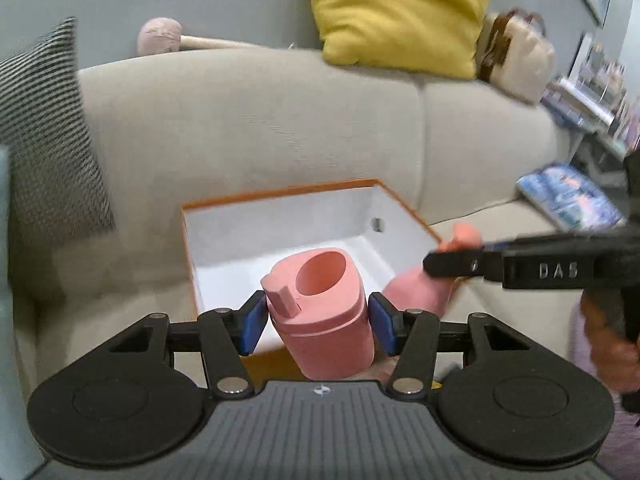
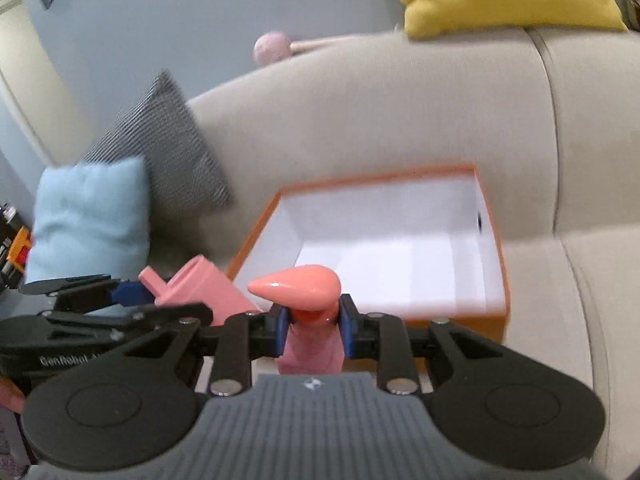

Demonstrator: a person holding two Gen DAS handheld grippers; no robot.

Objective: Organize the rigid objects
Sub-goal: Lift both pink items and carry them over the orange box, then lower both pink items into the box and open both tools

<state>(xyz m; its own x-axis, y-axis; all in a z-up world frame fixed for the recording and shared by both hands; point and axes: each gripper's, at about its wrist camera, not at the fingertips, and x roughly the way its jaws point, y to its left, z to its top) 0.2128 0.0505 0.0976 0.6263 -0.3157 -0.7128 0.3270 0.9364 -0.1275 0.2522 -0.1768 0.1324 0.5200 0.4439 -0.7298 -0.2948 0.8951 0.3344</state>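
My left gripper (image 1: 318, 320) is shut on a pink container (image 1: 322, 312) with a round opening and a small spout, held at the near edge of an open orange box with a white inside (image 1: 256, 236). My right gripper (image 2: 312, 328) is shut on the neck of a pink pump bottle (image 2: 310, 348) with a coral nozzle (image 2: 296, 284), just in front of the same box (image 2: 400, 248). The right gripper and its bottle (image 1: 416, 292) show at the right of the left wrist view. The left gripper with its container (image 2: 200, 288) shows at the left of the right wrist view.
The box sits on a beige sofa (image 1: 280, 120). A yellow cushion (image 1: 396, 12), a striped cushion (image 1: 44, 136) and a light blue cushion (image 2: 88, 216) lie around it. Magazines (image 1: 568, 196) and a handbag (image 1: 516, 56) are at the right.
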